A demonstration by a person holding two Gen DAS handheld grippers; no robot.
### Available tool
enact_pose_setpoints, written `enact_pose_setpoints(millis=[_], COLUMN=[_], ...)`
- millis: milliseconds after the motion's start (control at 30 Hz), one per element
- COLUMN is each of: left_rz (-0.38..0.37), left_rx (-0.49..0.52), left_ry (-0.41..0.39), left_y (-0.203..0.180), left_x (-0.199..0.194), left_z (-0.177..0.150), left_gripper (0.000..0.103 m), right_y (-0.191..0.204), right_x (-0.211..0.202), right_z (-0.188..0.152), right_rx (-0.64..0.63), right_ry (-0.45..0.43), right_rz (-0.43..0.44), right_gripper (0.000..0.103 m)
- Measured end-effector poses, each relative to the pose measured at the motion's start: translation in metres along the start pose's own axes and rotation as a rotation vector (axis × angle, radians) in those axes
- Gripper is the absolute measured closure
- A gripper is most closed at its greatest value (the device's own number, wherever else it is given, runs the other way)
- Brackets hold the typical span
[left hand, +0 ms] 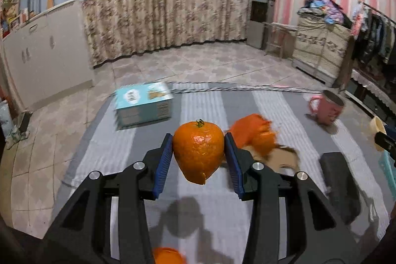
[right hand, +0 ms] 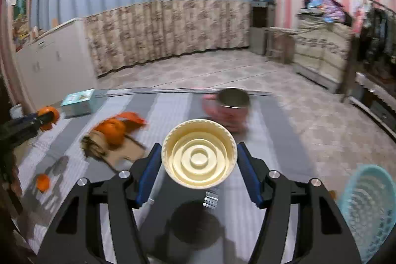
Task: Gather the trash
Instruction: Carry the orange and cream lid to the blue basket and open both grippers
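Note:
My left gripper point(left hand: 198, 140) is shut on a hollow orange peel point(left hand: 196, 155) with a green stem, held up above the grey striped cloth point(left hand: 198, 100). In the right wrist view it shows at the left edge, still holding that orange peel point(right hand: 48, 115). My right gripper point(right hand: 199, 147) is shut on a round cream lid point(right hand: 199, 152), lifted over its own shadow. More orange peel point(right hand: 113, 130) lies on a torn cardboard piece point(right hand: 111, 152), and a small peel scrap point(right hand: 43, 182) lies nearer. The peel on the cardboard point(left hand: 252, 135) sits just right of my left fingers.
A teal box point(left hand: 143, 105) stands at the cloth's far left and a pink mug point(right hand: 230, 108) at its far edge. A light blue basket point(right hand: 366, 209) sits low on the right. A dark rectangular object point(left hand: 339, 184) lies on the cloth. Tiled floor surrounds the table.

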State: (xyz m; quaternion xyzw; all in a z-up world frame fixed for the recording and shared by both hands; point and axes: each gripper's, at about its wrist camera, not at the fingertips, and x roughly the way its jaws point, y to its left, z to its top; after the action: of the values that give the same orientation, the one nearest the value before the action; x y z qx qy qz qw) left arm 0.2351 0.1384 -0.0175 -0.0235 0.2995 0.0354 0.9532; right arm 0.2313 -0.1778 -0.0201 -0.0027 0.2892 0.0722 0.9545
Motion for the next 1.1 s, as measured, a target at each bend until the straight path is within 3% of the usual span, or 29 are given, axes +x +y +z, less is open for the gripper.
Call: enact_pose_setpoints(millis=[333, 467, 567, 800, 967, 1100], left_rz=[-0.179, -0.255, -0.319, -0.48, -0.552, -0.581], left_rx=[0.112, 0.182, 0.226, 0.293, 0.362, 0.403], left_ry=[-0.046, -0.042, -0.035, -0.008, 0.012, 0.023], left_y=[-0.135, -0.2, -0.249, -0.356, -0.413, -0.439], left_x=[-0.019, -0.024, -0.028, -0.031, -0.03, -0.026], left_z=[-0.003, -0.01, -0.016, -0.041, -0.064, -0.074], left_gripper=[0.062, 0.062, 0.062, 0.062, 0.062, 0.062], right_y=[-0.156, -0.212, -0.237, -0.276, -0.303, -0.316], right_x=[-0.074, -0.089, -0.093, -0.089, -0.094, -0.097], right_z=[-0.044, -0.056, -0.061, -0.077, -0.087, -0.094], right_rx=[0.12, 0.223, 0.229, 0.292, 0.351, 0.404], right_ry=[-0.047, -0.071, -0.069, -0.046, -0.056, -0.061], right_rz=[-0.277, -0.339, -0.403, -0.437, -0.44, -0.455], right_gripper=[0.042, 0.042, 0.042, 0.042, 0.042, 0.042])
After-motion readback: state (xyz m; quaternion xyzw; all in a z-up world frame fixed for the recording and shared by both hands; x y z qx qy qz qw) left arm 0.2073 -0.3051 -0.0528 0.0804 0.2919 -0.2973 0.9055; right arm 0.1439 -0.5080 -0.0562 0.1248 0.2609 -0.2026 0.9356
